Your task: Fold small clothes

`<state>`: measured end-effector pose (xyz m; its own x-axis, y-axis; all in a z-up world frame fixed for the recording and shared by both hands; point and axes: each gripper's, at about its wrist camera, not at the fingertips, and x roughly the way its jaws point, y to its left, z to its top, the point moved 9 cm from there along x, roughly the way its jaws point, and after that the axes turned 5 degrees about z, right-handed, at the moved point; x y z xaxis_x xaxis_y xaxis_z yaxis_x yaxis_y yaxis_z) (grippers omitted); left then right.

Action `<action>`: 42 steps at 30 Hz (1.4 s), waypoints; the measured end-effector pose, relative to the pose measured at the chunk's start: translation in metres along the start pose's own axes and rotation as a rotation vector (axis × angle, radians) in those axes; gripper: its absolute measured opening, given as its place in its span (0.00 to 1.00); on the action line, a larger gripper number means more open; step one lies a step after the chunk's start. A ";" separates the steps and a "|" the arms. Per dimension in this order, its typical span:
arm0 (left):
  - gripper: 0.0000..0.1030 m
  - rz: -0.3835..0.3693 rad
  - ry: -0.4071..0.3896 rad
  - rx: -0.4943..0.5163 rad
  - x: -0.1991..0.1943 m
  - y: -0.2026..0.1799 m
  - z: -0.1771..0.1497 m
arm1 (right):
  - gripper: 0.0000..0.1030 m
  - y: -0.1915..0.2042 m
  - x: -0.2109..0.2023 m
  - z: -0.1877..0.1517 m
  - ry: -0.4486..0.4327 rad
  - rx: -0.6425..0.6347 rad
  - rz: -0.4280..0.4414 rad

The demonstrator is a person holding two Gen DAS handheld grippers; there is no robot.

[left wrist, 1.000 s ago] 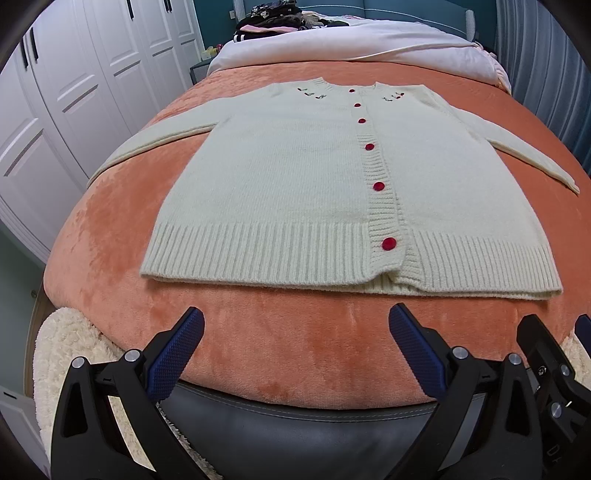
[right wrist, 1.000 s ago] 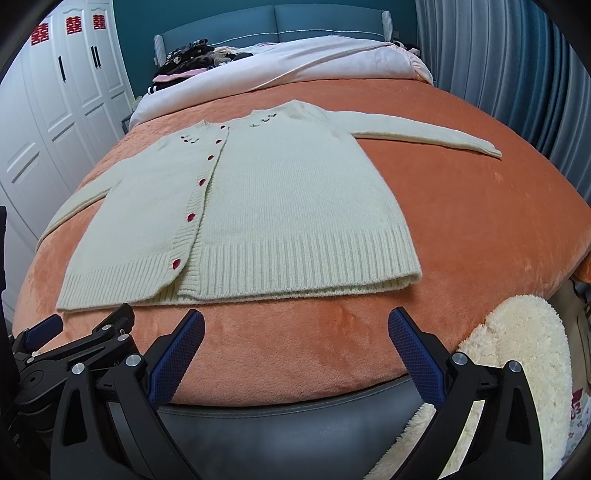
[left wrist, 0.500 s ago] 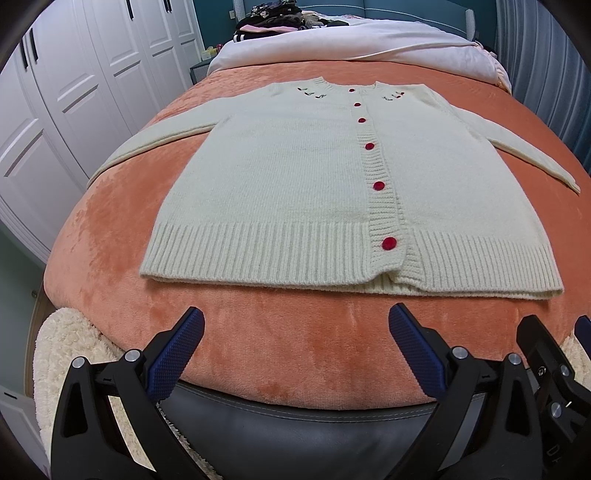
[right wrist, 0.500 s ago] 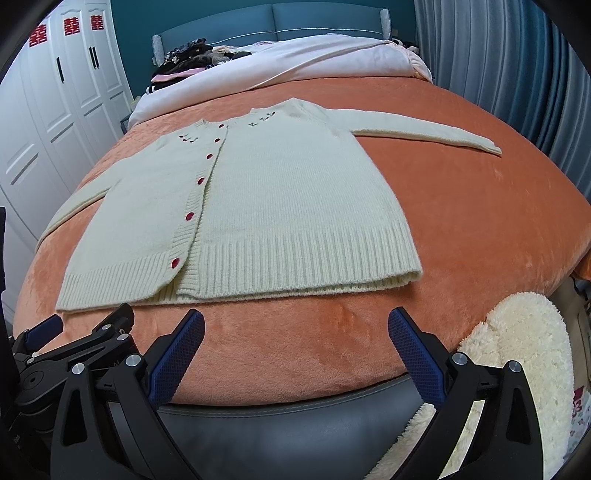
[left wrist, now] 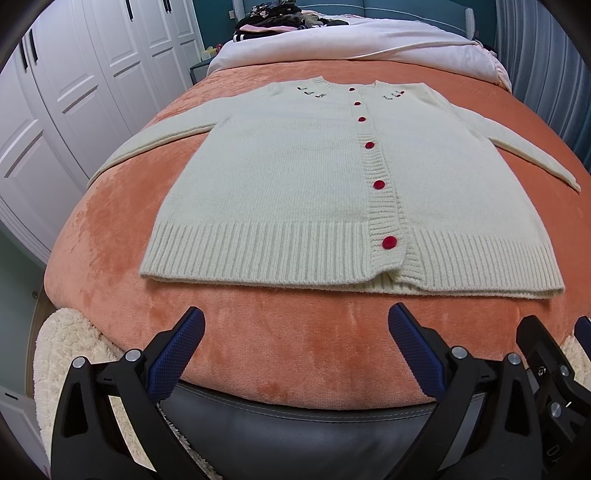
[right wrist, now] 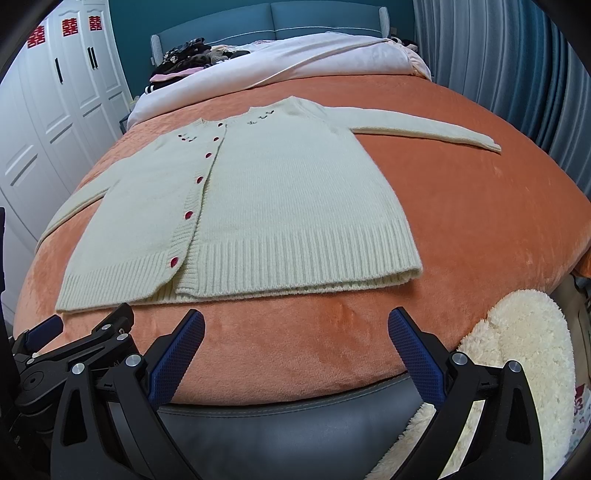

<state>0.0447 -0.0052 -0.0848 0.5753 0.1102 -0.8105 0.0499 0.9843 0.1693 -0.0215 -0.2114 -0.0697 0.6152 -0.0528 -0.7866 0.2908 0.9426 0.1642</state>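
A cream knit cardigan (left wrist: 295, 177) with red buttons lies flat and buttoned on the orange blanket (left wrist: 110, 236), both sleeves spread out to the sides. In the right wrist view the same cardigan (right wrist: 280, 206) has its right sleeve (right wrist: 424, 129) stretched toward the curtain side. My left gripper (left wrist: 295, 325) hangs open at the foot of the bed, just short of the ribbed hem, holding nothing. My right gripper (right wrist: 295, 326) is open too, short of the hem's right half. The left gripper's body (right wrist: 74, 343) shows at the lower left of the right wrist view.
White wardrobe doors (left wrist: 55, 110) stand along the left. A white duvet (left wrist: 369, 40) and a pile of dark clothes (left wrist: 273, 14) lie at the bed's head. Blue curtains (right wrist: 517, 74) hang on the right. Fluffy cream rugs (right wrist: 517, 369) lie beside the grey bed frame (left wrist: 295, 435).
The right wrist view has shifted slightly, with the cardigan a little higher in frame. The left gripper has not visibly moved.
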 end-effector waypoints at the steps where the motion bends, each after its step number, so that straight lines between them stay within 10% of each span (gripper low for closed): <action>1: 0.94 0.000 0.000 0.000 0.000 0.000 0.000 | 0.95 0.000 0.000 0.000 0.000 0.001 0.000; 20: 0.95 -0.073 0.031 -0.062 0.013 0.005 -0.001 | 0.95 -0.008 0.020 -0.001 0.057 0.057 0.116; 27: 0.95 -0.108 0.069 -0.273 0.049 0.060 0.036 | 0.95 -0.132 0.048 0.100 -0.073 0.278 0.073; 38: 0.95 -0.094 0.015 -0.270 0.084 0.053 0.107 | 0.93 -0.356 0.189 0.252 -0.153 0.781 -0.030; 42: 0.95 -0.111 0.020 -0.268 0.099 0.046 0.121 | 0.64 -0.384 0.221 0.266 -0.179 0.871 -0.093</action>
<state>0.2024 0.0347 -0.0893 0.5622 -0.0003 -0.8270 -0.1072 0.9915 -0.0733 0.1979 -0.6726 -0.1481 0.6456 -0.2356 -0.7265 0.7535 0.3513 0.5557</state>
